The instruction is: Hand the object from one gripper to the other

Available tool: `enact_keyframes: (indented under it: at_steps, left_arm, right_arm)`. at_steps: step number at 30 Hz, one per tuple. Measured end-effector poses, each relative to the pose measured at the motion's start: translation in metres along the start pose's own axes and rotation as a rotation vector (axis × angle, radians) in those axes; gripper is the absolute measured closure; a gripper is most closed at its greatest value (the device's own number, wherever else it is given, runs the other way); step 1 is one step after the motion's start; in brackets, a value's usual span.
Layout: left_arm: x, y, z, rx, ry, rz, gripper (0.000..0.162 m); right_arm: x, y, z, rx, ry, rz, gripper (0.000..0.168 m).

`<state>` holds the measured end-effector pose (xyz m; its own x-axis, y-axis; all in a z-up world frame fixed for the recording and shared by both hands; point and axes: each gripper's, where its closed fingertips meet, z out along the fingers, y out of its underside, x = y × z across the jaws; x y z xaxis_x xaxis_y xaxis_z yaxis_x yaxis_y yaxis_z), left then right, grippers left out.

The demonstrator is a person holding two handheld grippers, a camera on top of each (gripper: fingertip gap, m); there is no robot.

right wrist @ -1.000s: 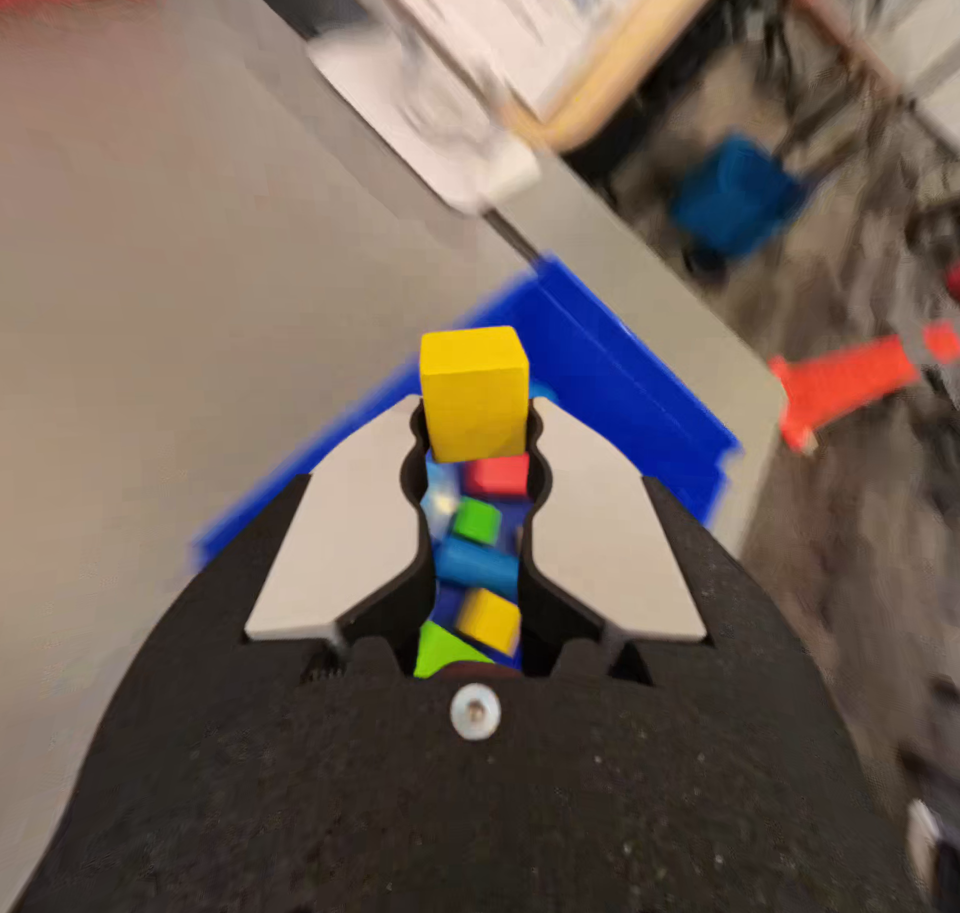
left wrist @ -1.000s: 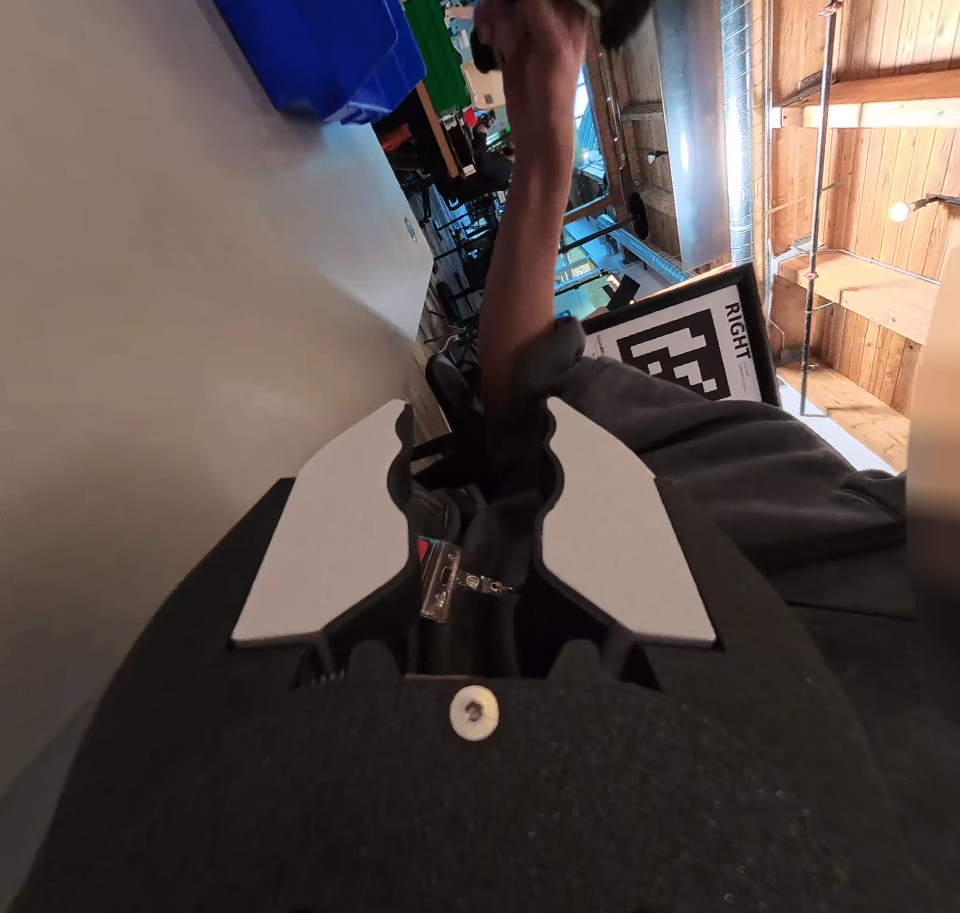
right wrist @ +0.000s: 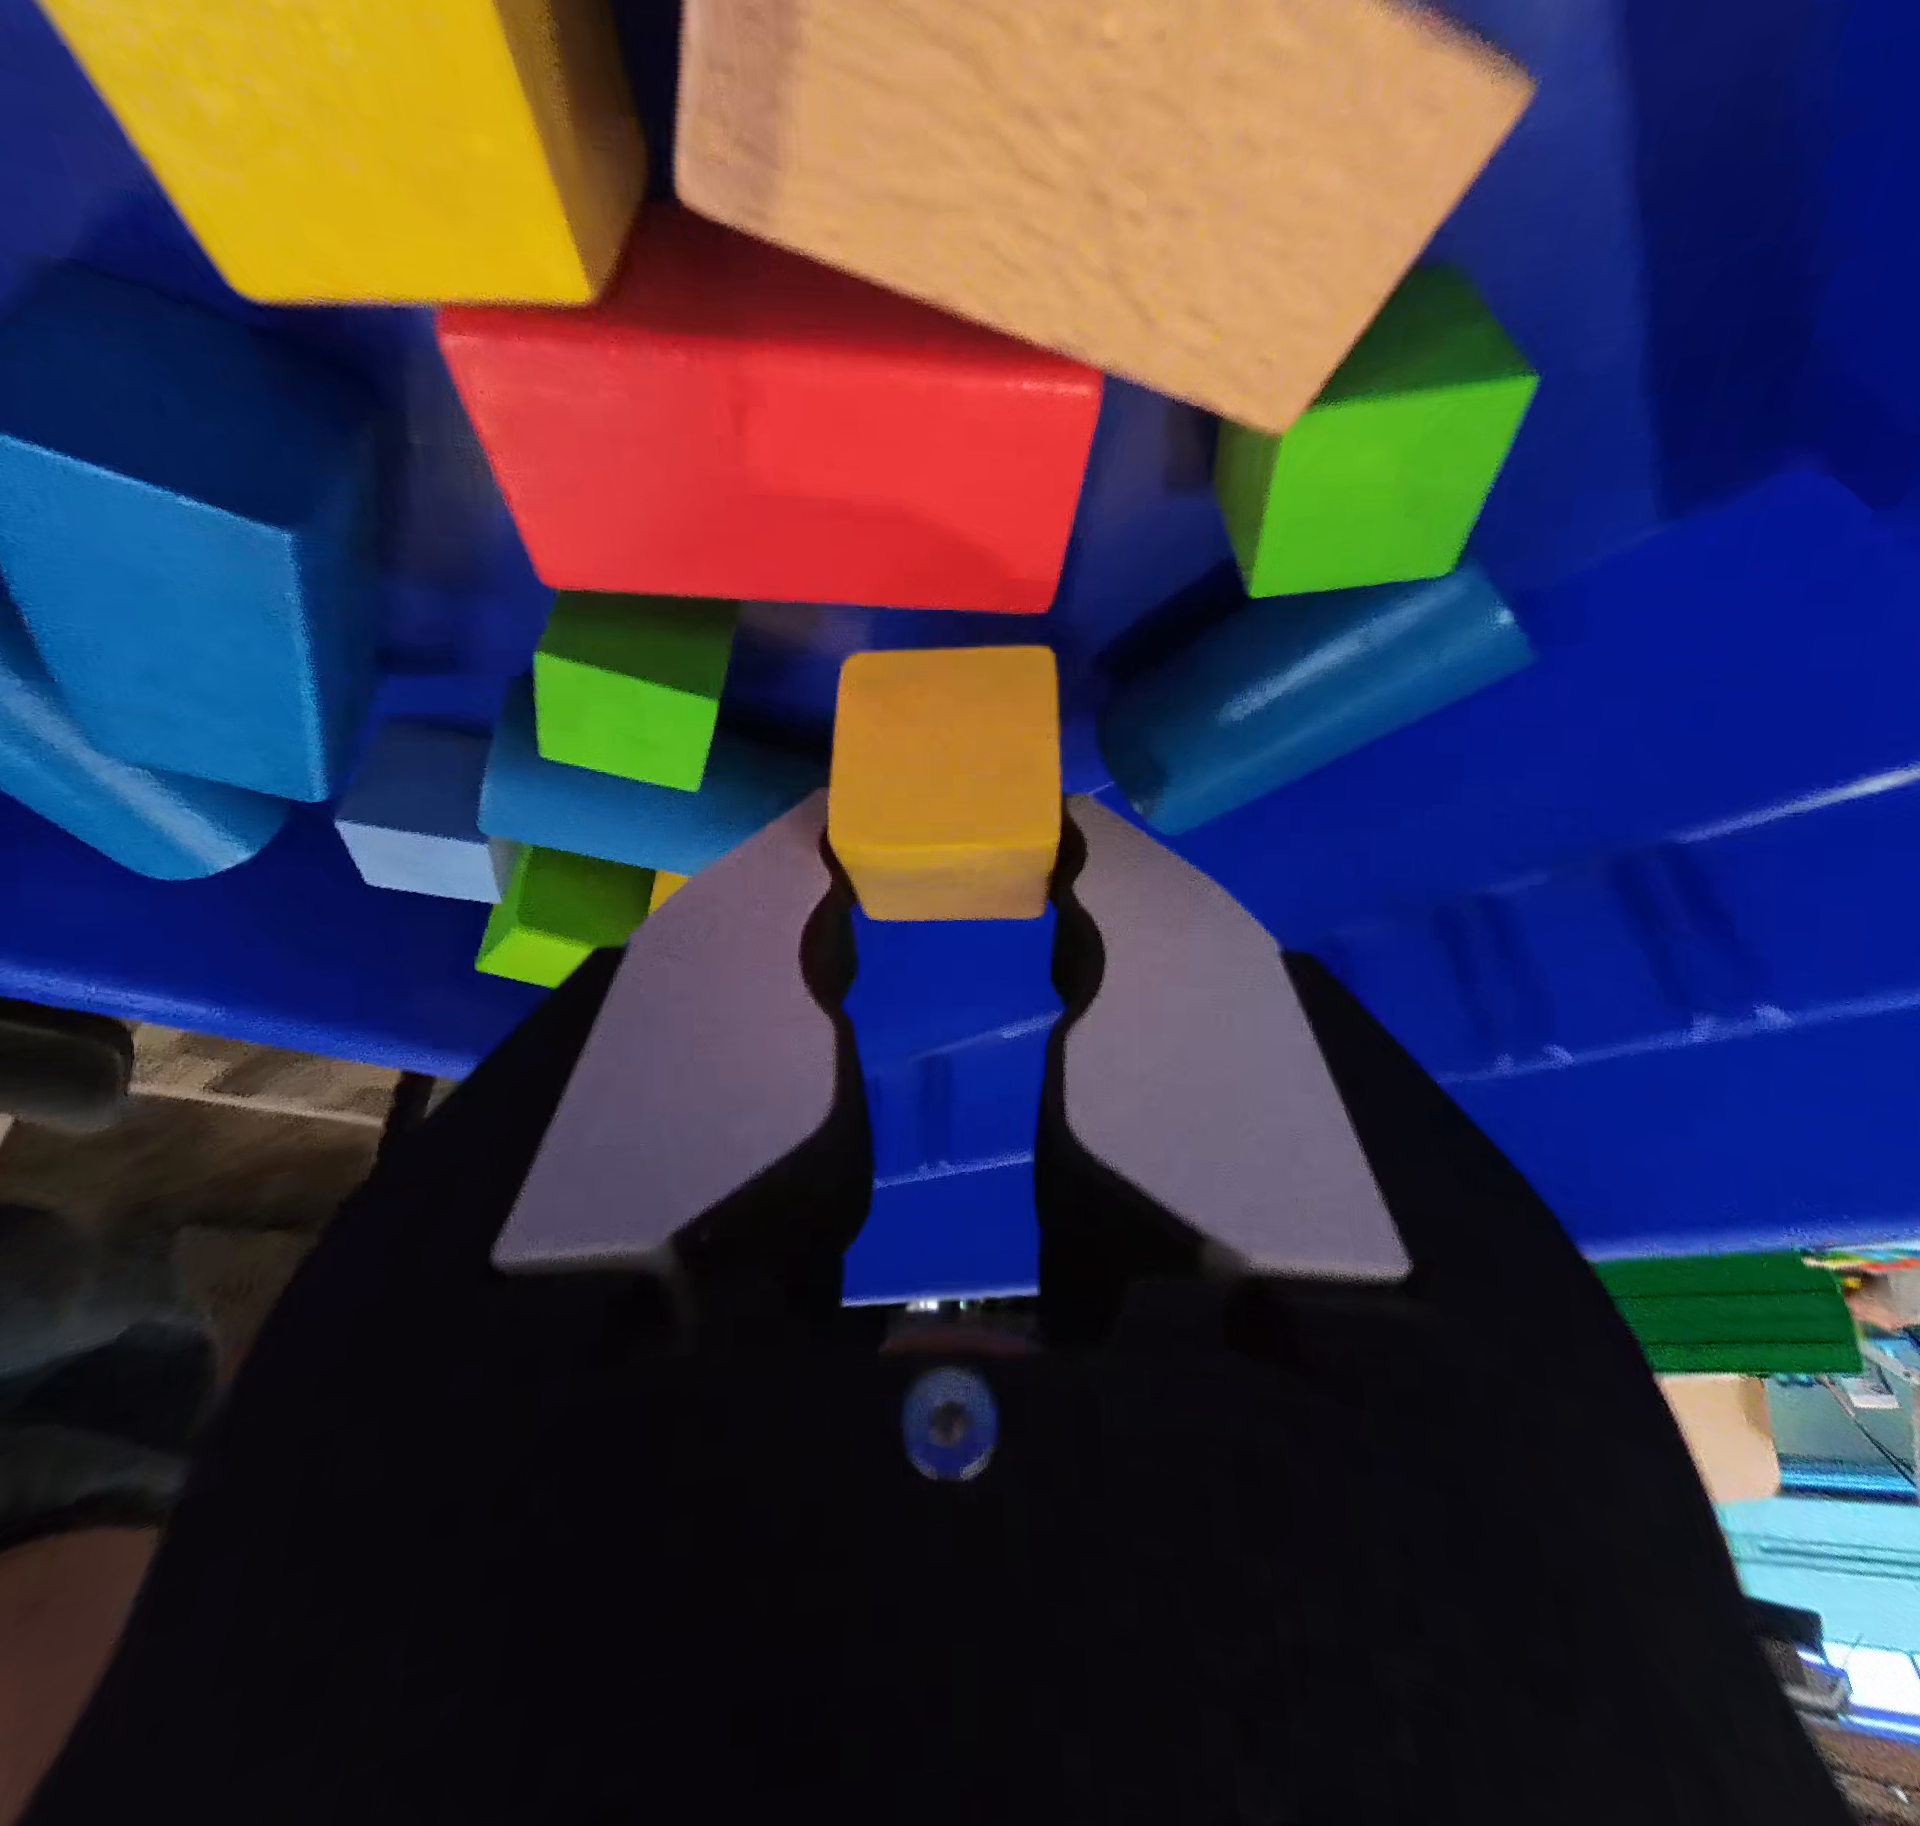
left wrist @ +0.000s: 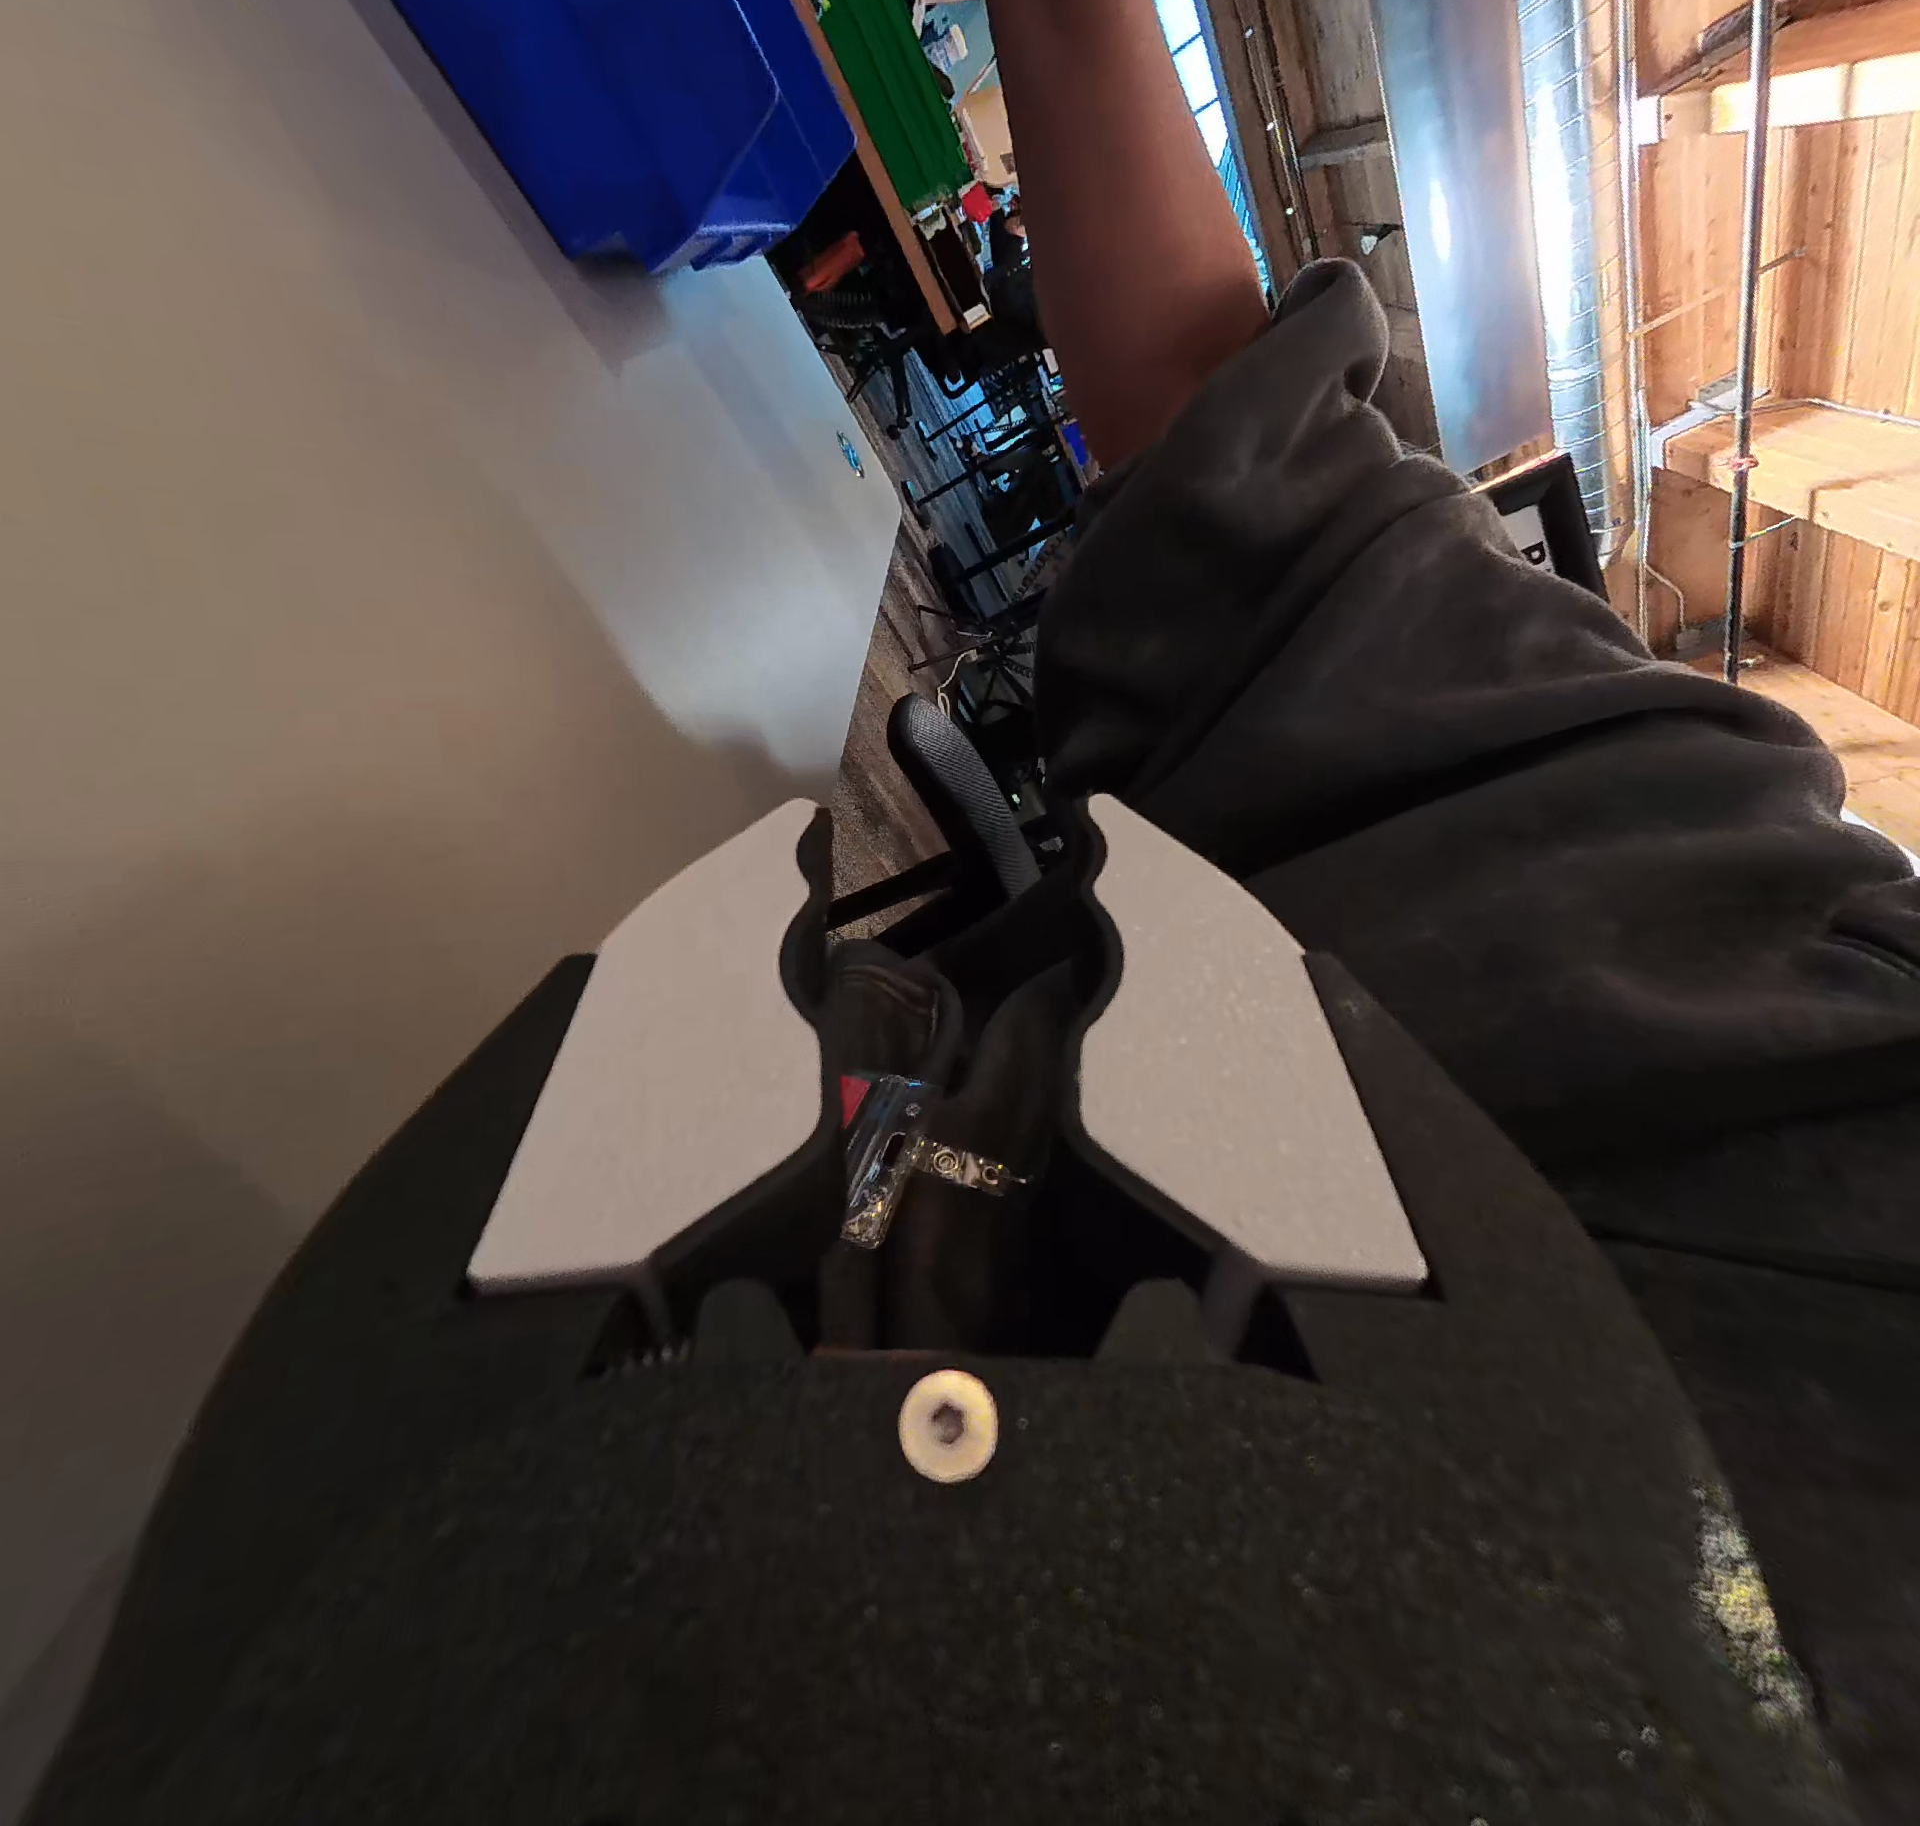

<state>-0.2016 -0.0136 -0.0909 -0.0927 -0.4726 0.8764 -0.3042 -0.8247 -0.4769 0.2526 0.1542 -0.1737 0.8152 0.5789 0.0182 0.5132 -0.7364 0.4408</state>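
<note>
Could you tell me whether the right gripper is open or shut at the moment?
Shut on the yellow cube: the right gripper pinches it between its fingertips.

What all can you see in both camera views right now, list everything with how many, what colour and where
Small block: one, yellow-orange, between the right gripper's fingertips.
Bin: one, blue, holding the loose blocks; also on the table in the left view.
Yellow block: one, large, top left in the bin.
Tan block: one, large, top middle.
Red block: one, centre.
Green blocks: three, right, centre-left, lower left.
Blue blocks: several, left and right of the grip.
Table: one, pale grey.
Sleeve: one, dark, right of the left gripper.
Left gripper: open, holding nothing.
Right gripper: shut on the small block.
</note>
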Motion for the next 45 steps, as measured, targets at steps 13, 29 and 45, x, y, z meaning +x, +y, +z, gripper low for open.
enact_keyframes:
  at_steps: [13, 29, 45]
  left_arm:
    - [-0.003, 0.0, -0.001, 0.0, -0.013, 0.001, 0.119]
    - [-0.019, -0.021, -0.168, 0.517, -1.075, 0.525, 0.102]
    - [-0.064, -0.005, -0.243, 0.542, -1.496, 0.382, 0.103]
  right_arm:
    - [0.001, -0.023, 0.015, 0.066, 0.009, -0.01, 0.134]
    - [-0.175, 0.056, -0.096, 1.671, 0.217, 0.603, 0.126]
    - [-0.2, 0.076, -0.028, 1.692, 0.282, 0.791, 0.117]
